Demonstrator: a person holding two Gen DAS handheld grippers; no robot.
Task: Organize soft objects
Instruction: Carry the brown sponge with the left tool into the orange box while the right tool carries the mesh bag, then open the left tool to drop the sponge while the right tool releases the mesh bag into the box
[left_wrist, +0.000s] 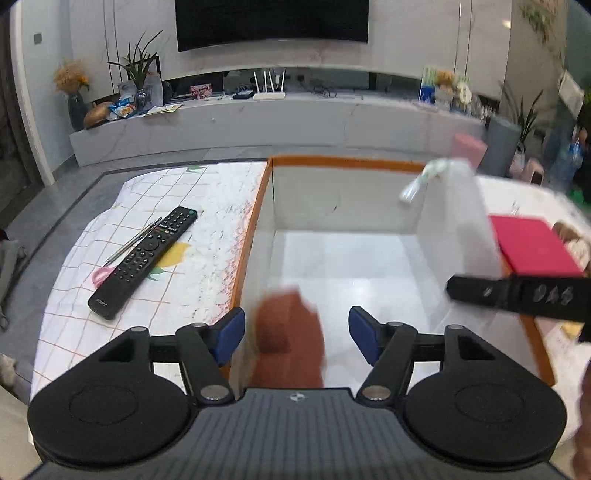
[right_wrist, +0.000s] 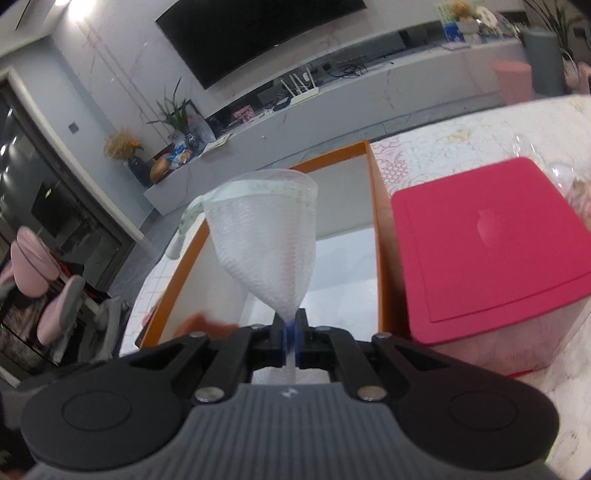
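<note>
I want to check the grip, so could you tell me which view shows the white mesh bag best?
The right wrist view: the white mesh bag fills its centre, pinched by the right gripper. The left wrist view shows it blurred at the right.

You can read one brand only: "SONY", in small pale letters at the near end of the black remote (left_wrist: 142, 263) lying on the table (left_wrist: 207, 236) (its button markings are too small to make out). The red box lid (right_wrist: 487, 236) bears an embossed emblem, no words.
</note>
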